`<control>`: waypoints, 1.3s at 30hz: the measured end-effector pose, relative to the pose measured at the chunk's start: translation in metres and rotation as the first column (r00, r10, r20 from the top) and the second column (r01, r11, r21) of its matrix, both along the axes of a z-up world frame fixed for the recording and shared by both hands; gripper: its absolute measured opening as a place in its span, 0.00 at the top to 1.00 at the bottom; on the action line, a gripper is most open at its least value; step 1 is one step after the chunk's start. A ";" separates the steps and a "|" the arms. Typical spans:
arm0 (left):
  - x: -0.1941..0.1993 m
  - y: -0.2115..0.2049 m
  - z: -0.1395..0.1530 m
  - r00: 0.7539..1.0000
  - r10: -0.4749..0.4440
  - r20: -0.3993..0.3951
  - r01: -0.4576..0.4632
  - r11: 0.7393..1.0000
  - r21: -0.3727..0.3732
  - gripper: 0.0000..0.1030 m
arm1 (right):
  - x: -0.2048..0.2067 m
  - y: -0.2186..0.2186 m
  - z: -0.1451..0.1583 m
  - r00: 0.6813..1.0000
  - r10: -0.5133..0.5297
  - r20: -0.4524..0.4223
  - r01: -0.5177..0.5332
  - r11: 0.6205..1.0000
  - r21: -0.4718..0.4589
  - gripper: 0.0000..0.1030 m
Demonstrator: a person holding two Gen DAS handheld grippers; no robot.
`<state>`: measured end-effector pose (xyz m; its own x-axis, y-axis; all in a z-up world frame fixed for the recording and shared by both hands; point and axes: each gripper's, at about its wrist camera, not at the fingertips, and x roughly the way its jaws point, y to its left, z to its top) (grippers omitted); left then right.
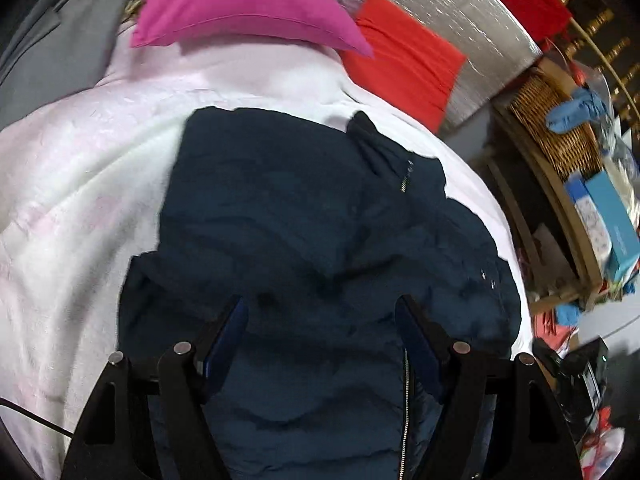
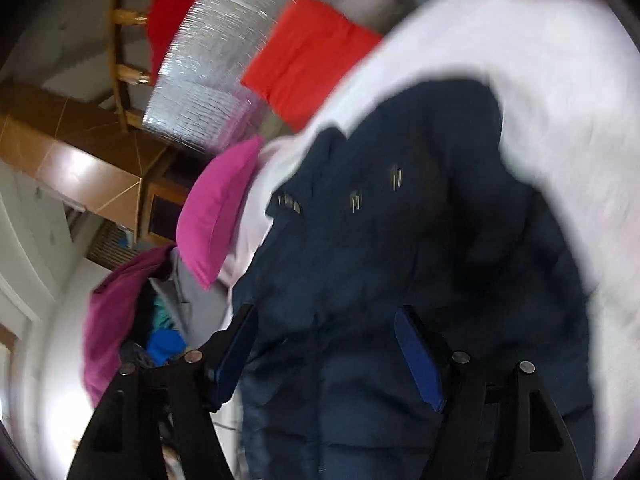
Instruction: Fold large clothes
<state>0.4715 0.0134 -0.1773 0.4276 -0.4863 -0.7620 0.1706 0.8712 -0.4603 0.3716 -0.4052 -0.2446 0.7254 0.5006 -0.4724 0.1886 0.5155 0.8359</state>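
Note:
A dark navy padded jacket (image 1: 304, 216) lies partly folded on a white bed cover (image 1: 80, 184), its zip running down near the bottom of the left wrist view. My left gripper (image 1: 320, 304) is open and empty, hovering just above the jacket's near part. In the blurred right wrist view the same jacket (image 2: 400, 220) fills the middle. My right gripper (image 2: 326, 312) is open and empty above the jacket's near edge, its left finger beside the edge of the cloth.
A pink pillow (image 1: 240, 4) and a red pillow (image 1: 404, 68) lie at the bed's far end against a silver padded headboard (image 1: 460, 4). A wicker basket (image 1: 552, 120) and boxes crowd a shelf at right. A heap of clothes (image 2: 132, 312) lies beside the bed.

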 end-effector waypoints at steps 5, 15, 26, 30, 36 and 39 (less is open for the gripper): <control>0.007 -0.014 -0.012 1.000 0.003 -0.021 -0.002 0.999 0.052 0.26 | 0.028 0.019 -0.035 0.995 -0.009 -0.103 0.020 0.994 0.105 0.28; 0.015 -0.031 -0.039 0.994 0.035 -0.101 -0.015 0.982 0.187 0.26 | 0.056 0.009 -0.042 0.981 -0.148 -0.125 0.153 0.988 0.030 0.38; 0.009 -0.015 -0.026 0.995 0.066 -0.076 -0.050 0.980 0.195 0.26 | 0.068 0.024 -0.022 0.986 -0.122 -0.116 0.064 0.909 -0.412 0.64; 0.003 -0.002 -0.010 0.997 0.076 -0.032 -0.068 0.977 0.204 0.26 | 0.059 0.018 -0.015 0.985 -0.098 -0.142 0.042 0.935 -0.352 0.58; -0.005 0.032 0.017 0.987 0.149 0.058 -0.158 0.967 0.199 0.26 | 0.025 0.011 0.021 0.995 -0.058 -0.084 0.026 0.940 -0.341 0.53; -0.005 0.045 0.019 0.976 0.204 0.077 -0.216 0.952 0.217 0.26 | 0.010 0.003 0.041 0.995 -0.094 -0.018 0.082 0.936 -0.341 0.52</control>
